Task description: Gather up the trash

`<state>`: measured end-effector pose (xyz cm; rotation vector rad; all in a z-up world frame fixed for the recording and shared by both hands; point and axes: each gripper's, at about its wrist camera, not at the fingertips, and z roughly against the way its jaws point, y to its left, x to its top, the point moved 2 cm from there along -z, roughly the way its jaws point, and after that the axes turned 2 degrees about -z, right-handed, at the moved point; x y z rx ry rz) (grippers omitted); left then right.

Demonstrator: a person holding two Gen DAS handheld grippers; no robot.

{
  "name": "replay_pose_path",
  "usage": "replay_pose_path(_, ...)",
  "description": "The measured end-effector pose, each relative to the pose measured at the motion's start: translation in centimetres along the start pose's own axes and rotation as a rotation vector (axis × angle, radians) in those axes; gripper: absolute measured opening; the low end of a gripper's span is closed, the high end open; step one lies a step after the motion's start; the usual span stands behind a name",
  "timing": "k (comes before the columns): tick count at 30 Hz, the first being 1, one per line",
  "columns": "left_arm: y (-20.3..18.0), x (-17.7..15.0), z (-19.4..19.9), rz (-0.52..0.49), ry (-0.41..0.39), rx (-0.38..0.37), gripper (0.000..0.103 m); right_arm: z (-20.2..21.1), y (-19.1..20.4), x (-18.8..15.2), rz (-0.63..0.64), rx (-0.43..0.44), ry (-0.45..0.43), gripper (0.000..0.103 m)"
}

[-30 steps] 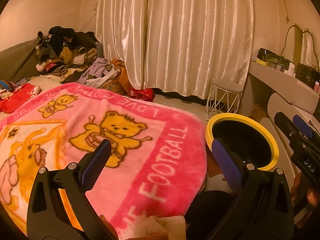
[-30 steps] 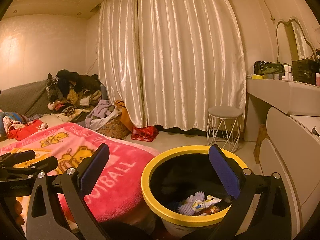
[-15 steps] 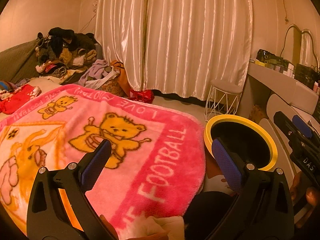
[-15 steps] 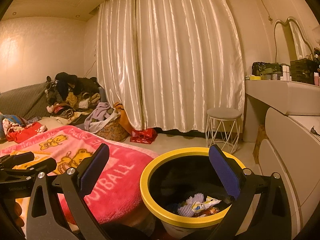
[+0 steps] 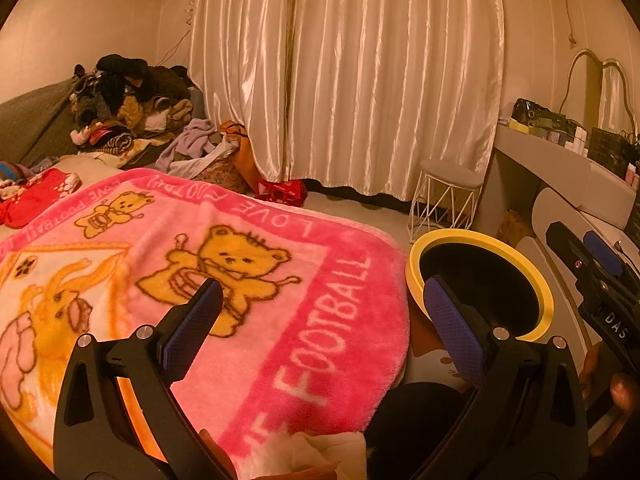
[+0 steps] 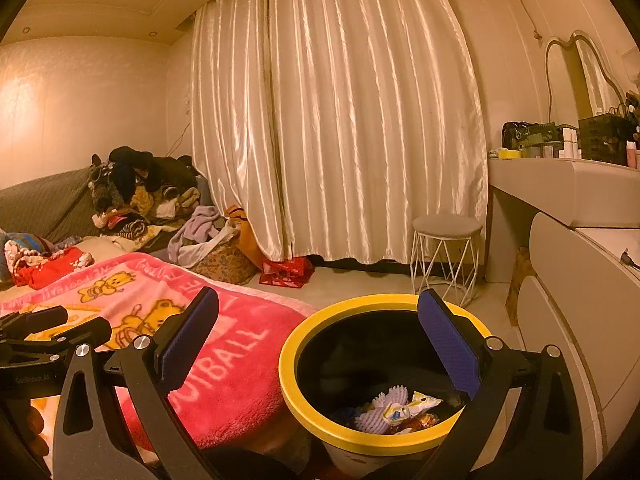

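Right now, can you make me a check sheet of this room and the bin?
Surface: pink teddy-bear blanket spread on the bed.
Job's things: yellow-rimmed bin beside the bed, wrappers inside.
Clutter: clothes pile against the wall; red bag on the floor.
Grippers: left hand-held gripper open, empty, over the blanket; right hand-held gripper open, empty, over the bin.
Cables: one cord hangs on the wall.
Surroundings: curtain, stool, dresser with bottles.
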<state>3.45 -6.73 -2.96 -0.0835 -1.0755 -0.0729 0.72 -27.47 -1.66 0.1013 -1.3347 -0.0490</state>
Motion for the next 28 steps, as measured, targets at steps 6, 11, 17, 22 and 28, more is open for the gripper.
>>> replay_pose_path(6,-0.3,0.2,-0.2,0.004,0.009,-0.003,0.093,0.0,0.0,0.0,-0.001,0.000,0.000,0.097)
replay_pose_path(11,0.0,0.1,-0.4,0.015,0.008,0.020,0.093,-0.1,0.4,0.4,-0.012,0.006,0.001,0.097)
replay_pose_path(17,6.6,0.3,-0.5,0.188,0.049,0.192,0.092,-1.9,6.8,2.8,0.055,0.172,0.029,0.097)
replay_pose_path(22,19.4,-1.6,2.4,0.339,0.057,0.518,0.092,-4.6,19.6,2.4,0.146,0.500,0.195,0.097)
replay_pose_path(28,35.8,-10.2,8.1,0.608,0.197,0.908,0.092,-5.8,41.1,-8.7,0.476,0.874,0.573,0.097)
